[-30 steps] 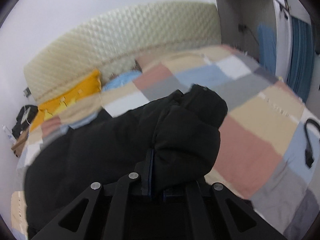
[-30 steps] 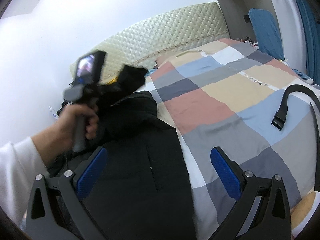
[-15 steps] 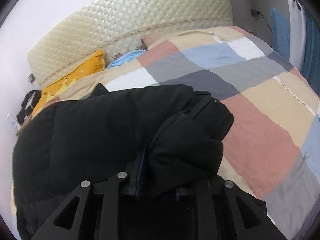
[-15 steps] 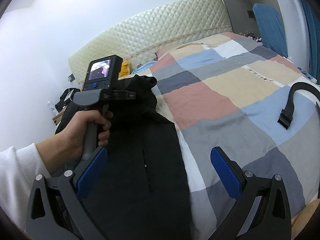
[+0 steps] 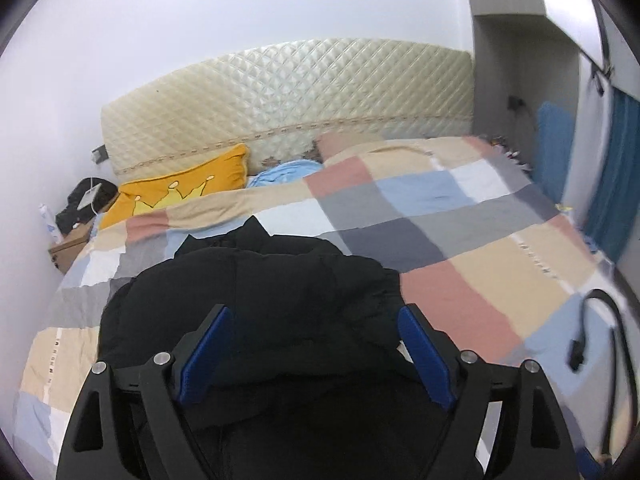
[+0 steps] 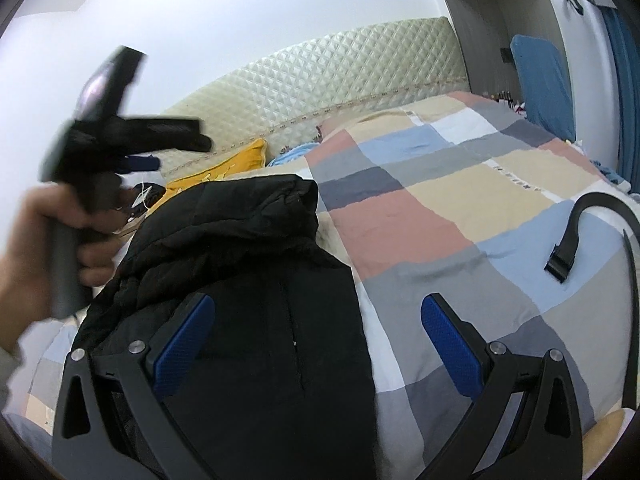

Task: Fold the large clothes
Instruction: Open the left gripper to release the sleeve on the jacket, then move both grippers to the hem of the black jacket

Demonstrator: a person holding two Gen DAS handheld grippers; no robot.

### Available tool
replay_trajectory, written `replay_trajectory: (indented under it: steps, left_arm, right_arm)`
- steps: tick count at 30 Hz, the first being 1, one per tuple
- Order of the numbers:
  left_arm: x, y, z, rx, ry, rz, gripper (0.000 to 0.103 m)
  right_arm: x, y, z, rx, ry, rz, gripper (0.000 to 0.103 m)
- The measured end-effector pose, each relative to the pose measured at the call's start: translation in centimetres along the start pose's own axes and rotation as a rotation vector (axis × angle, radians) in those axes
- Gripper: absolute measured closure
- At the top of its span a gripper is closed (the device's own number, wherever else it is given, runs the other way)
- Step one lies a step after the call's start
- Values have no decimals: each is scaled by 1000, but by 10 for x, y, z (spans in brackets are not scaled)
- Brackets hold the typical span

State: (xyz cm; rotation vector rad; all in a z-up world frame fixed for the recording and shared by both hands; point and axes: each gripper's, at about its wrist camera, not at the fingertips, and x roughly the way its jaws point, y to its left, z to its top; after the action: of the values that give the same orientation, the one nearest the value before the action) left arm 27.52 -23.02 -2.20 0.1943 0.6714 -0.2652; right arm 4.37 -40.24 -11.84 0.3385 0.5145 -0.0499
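Both of my tongs stood open and empty: from the left wrist, my left gripper (image 5: 316,344) hung over the black jacket (image 5: 256,292), which lay bunched on the checked quilt (image 5: 460,248). From the right wrist, my right gripper (image 6: 316,340) hovered above the jacket's edge, presumably ready for a fresh hold.

left gripper (image 6: 120,136): motion-blurred | black jacket (image 6: 248,280): lower part cut off

Plain white wall (image 5: 240,40) behind a cream quilted headboard (image 5: 300,92). Bed (image 5: 460,248) under a checked quilt, yellow pillow (image 5: 180,192) at its head. Blue curtain (image 5: 612,168) far right.
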Motion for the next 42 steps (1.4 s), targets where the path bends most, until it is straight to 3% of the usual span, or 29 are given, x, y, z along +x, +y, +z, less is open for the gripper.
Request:
replay_trajectory:
  steps: [6,10,13,20,32,36,42]
  left_arm:
    - [-79,22,1,15,-49,-7,18]
    - [-131,45,-4,-20,-74,-11,18]
    - [-167,63,-12,-59,-88,-1,18]
    - [-233,106,-64,-132,-95,30,18]
    - [-258,158,-155,-177,-90,102,18]
    - [-251,171,-174,-174,-88,130,18]
    - [-227,194,-196,-225,-36,98,18]
  right_arm:
    - [-18,4,4,-20,-34,1,0]
    - [-41,12,4,-14,-65,56,0]
    - [-64,29,0,-84,-109,57,0]
    - [-89,49,-11,-113,-152,112,0]
    - [-91,71,-20,-205,-133,115,0]
    - [-84,81,-24,-246,-94,139,0]
    - [-72,93,-32,-296,-35,146,0]
